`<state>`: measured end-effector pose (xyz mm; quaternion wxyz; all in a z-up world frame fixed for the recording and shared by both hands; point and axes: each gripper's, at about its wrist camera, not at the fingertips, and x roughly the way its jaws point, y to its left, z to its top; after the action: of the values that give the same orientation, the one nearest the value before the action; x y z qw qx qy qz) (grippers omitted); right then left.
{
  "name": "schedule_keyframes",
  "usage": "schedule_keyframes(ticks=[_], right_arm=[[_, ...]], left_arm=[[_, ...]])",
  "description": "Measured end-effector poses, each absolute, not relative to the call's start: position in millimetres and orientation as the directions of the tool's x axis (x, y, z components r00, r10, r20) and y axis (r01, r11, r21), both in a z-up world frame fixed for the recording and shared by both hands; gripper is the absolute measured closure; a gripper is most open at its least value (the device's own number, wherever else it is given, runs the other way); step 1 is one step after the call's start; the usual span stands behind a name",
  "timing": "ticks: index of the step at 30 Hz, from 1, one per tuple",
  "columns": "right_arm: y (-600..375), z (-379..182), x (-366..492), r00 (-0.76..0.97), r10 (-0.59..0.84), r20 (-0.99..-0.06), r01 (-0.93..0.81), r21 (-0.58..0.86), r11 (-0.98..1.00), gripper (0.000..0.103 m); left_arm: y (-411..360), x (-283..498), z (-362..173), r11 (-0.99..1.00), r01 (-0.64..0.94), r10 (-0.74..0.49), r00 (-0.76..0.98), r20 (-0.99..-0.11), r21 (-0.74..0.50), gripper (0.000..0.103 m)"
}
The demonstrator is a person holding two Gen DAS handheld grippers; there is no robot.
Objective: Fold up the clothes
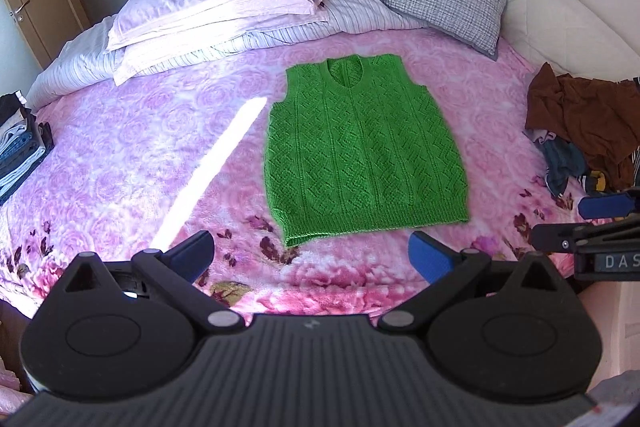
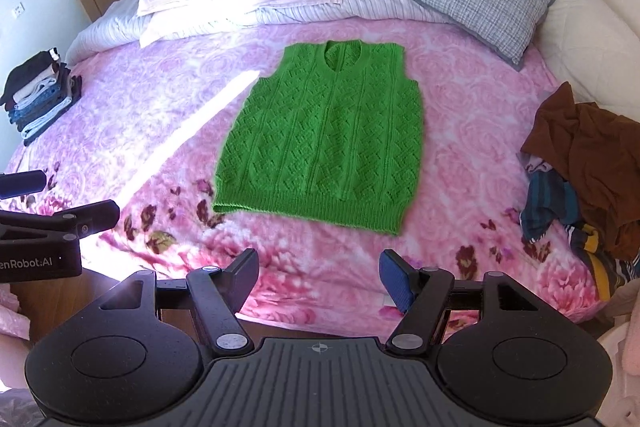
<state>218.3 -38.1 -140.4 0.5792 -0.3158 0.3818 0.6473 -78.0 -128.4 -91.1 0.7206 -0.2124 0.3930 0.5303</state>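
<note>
green knit vest: flat on bed, neck toward 12 o'clock | left gripper: fingers wide apart, empty | right gripper: fingers wide apart, empty

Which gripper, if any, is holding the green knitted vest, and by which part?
Neither. The left gripper and right gripper are open, short of the green knitted vest lying flat.
</note>
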Motion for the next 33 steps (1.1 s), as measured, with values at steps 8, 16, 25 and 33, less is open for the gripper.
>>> schedule_keyframes(ticks=[8, 16, 25, 33], right_arm=[[-40, -142, 219, -0.136, 0.501, -0.855, -0.99, 0.129, -0.049, 0.039], [-36, -144, 219, -0.132, 0.491, -0.861, -0.991, 0.128, -0.043, 0.039], [-9, -151, 220, -0.119, 0.474, -0.873, -0.992, 0.123, -0.022, 0.039], [49, -155, 220, -0.103, 0.466, -0.879, -0.992, 0.128, 0.021, 0.039]], left_arm=[[-133, -76, -92, 0.351, -0.93, 0.585, 0.127, -0.801, 0.109, 0.001], [-131, -72, -97, 0.353, -0.93, 0.567, 0.129, -0.814, 0.098, 0.001], [-100, -69, -103, 0.373, -0.923, 0.543, 0.136, -0.828, 0.093, 0.001], [-29, -65, -109, 0.407, -0.909, 0.528, 0.153, -0.836, 0.091, 0.001]])
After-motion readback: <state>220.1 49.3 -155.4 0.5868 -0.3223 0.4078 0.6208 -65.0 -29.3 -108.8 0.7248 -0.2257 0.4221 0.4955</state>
